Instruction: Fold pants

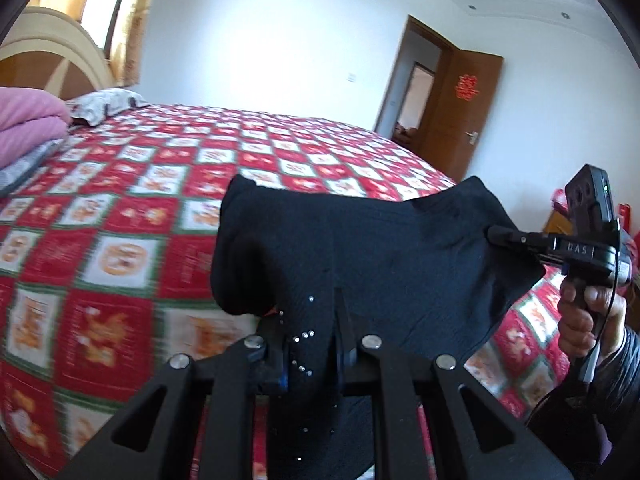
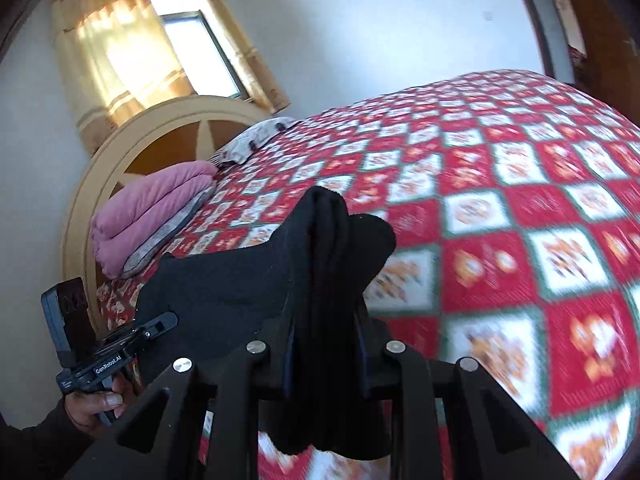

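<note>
The black pants [image 1: 380, 248] hang stretched in the air between my two grippers, above the red and white checked bed [image 1: 120, 208]. My left gripper [image 1: 316, 320] is shut on one bunched end of the pants, which has small shiny studs. My right gripper [image 2: 326, 320] is shut on the other bunched end of the pants [image 2: 328, 248]. In the left wrist view the right gripper [image 1: 500, 236] pinches the cloth at the right. In the right wrist view the left gripper [image 2: 168, 320] pinches it at the lower left.
A folded pink quilt [image 2: 148, 216] and a patterned pillow [image 2: 256, 136] lie at the head of the bed by the wooden headboard [image 2: 132, 148]. A brown door [image 1: 460, 112] stands open beyond the bed. A curtained window [image 2: 160, 48] is behind the headboard.
</note>
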{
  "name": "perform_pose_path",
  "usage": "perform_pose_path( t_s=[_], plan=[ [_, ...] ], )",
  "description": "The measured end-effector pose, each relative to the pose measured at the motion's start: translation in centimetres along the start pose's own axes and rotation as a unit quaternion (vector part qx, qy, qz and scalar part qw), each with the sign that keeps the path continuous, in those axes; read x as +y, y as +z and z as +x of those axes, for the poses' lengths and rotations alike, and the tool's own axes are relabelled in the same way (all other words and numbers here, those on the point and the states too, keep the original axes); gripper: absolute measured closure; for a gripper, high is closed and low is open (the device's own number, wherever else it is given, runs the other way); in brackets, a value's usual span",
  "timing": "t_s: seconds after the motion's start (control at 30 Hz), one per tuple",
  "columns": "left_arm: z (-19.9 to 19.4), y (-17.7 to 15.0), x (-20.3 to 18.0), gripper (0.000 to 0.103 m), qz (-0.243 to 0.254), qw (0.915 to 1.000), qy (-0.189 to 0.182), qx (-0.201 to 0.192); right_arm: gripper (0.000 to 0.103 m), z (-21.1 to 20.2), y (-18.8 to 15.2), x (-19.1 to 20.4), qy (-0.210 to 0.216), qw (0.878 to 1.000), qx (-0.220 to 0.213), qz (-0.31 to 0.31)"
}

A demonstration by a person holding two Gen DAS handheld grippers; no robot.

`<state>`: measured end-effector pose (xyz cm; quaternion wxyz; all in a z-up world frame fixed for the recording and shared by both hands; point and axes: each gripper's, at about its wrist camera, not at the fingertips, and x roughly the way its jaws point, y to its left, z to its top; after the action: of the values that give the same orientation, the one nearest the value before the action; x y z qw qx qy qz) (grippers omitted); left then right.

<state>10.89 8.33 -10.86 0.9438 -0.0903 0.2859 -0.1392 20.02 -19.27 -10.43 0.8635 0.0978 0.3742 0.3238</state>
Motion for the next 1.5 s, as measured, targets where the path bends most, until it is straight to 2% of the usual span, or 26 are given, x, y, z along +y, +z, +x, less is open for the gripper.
perform_pose_path(
  t_s=[0.37, 0.67, 0.87, 1.3, 1.4, 1.43, 1.5],
  plan=[
    [-1.1, 2.2, 6.0, 0.087, -0.013, 0.9974, 0.066, -0.026, 0.079, 9.0, 5.2, 5.2, 0.04, 0.998, 0.031, -0.037],
    [0.4, 2.5, 10.4, 0.087, -0.031, 0.9943, 0.101, -0.018, 0.079, 15.1, 6.7, 7.9, 0.039, 0.997, 0.051, -0.049],
    [1.4, 2.5, 12.4, 0.087, -0.045, 0.9929, 0.109, -0.007, 0.079, 18.9, 6.9, 8.6, 0.036, 0.996, 0.065, -0.044],
    [3.1, 1.7, 14.2, 0.086, -0.044, 0.9917, 0.121, 0.007, 0.079, 23.8, 6.8, 7.5, 0.027, 0.995, 0.095, -0.032],
    [3.5, 1.4, 14.3, 0.08, -0.044, 0.9913, 0.124, 0.011, 0.078, 24.4, 6.5, 7.1, 0.022, 0.994, 0.106, -0.031],
    [3.7, 1.3, 14.4, 0.073, -0.045, 0.9909, 0.126, 0.016, 0.077, 24.7, 6.4, 6.9, 0.019, 0.993, 0.11, -0.029],
    [4.1, 0.9, 14.7, 0.07, -0.046, 0.9906, 0.127, 0.023, 0.076, 25.0, 6.3, 6.6, 0.016, 0.993, 0.117, -0.023]
  ],
)
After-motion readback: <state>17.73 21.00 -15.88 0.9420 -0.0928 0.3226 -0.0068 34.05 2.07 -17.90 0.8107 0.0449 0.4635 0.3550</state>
